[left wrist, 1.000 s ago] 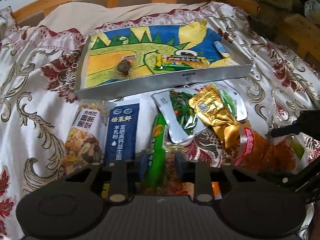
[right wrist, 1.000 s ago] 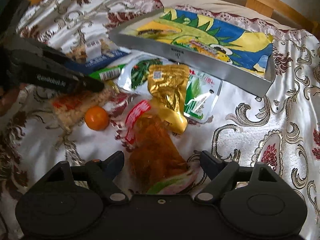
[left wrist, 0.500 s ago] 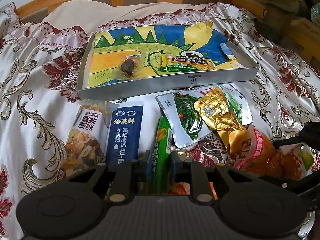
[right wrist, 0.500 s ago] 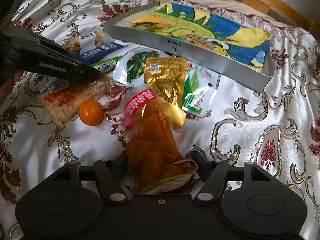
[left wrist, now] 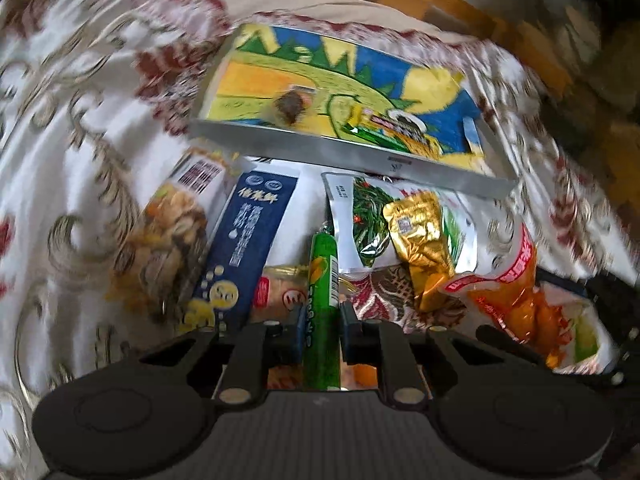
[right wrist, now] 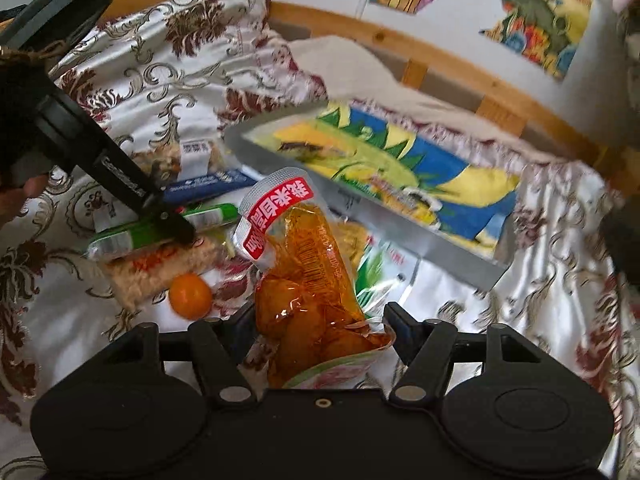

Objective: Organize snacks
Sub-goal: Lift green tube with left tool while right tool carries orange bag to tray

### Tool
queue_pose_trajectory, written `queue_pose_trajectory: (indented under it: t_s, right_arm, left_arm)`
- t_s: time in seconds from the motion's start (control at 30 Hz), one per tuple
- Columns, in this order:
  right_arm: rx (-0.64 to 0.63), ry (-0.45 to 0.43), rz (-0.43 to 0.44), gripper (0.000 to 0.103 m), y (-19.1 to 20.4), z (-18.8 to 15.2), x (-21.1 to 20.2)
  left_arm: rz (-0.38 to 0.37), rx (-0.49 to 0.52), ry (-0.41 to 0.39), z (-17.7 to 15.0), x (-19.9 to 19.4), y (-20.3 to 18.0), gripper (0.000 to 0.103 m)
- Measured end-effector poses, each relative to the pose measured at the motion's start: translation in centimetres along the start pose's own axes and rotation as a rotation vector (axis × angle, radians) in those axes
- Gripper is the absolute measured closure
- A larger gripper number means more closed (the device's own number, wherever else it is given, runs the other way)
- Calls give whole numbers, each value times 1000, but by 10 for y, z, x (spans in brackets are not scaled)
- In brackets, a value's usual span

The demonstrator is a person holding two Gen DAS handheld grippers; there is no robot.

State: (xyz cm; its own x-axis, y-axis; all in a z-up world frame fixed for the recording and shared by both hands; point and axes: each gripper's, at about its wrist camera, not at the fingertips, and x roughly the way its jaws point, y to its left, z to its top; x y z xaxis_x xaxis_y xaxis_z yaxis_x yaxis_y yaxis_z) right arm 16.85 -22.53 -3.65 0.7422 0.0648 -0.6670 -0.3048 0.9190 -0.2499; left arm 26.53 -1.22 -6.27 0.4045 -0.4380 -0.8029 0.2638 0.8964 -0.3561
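Transfer to the tray (left wrist: 352, 156) is judged under way: the green stick (left wrist: 322, 300) is clamped in the closed left gripper (left wrist: 320, 330), the orange bag (right wrist: 308, 280) is gripped by the half-closed right gripper (right wrist: 318, 330), and release over the tray is required next.

Glossy plastic snack pouch (right wrist: 308, 280), brushed-metal tray (left wrist: 360, 156), satiny patterned bedcover (left wrist: 72, 128), wooden bedframe (right wrist: 440, 56).
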Motion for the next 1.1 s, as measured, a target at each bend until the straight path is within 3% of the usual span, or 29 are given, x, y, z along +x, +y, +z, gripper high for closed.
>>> queue_pose_trajectory:
  t_s: [0.13,0.27,0.6,0.7,0.87,1.1]
  right_arm:
    - [25,-17,-25,35,-6,2,1]
    - [50,-39,-50,35,-9,1,-2]
    - [173,-175,-141,35,-36,22,3]
    - [209,-228,-172,35,-45,28,11]
    - [271,-285,-212,34,-66,40,33]
    - [312,-281,-222,34,-79,69,73]
  left_arm:
    - [-66,-115,-20,-2,-11,9,85]
    - [-114,-138,-90,-2,-23,9,85]
    - [-92,-15,-448,29,-38,-26,85]
    - [-118,-45,-523,43,-32,-27,85]
    - [-111,-94,-564,70,-14,-22,85]
    - [-128,-157,-584,98,21,-3,85]
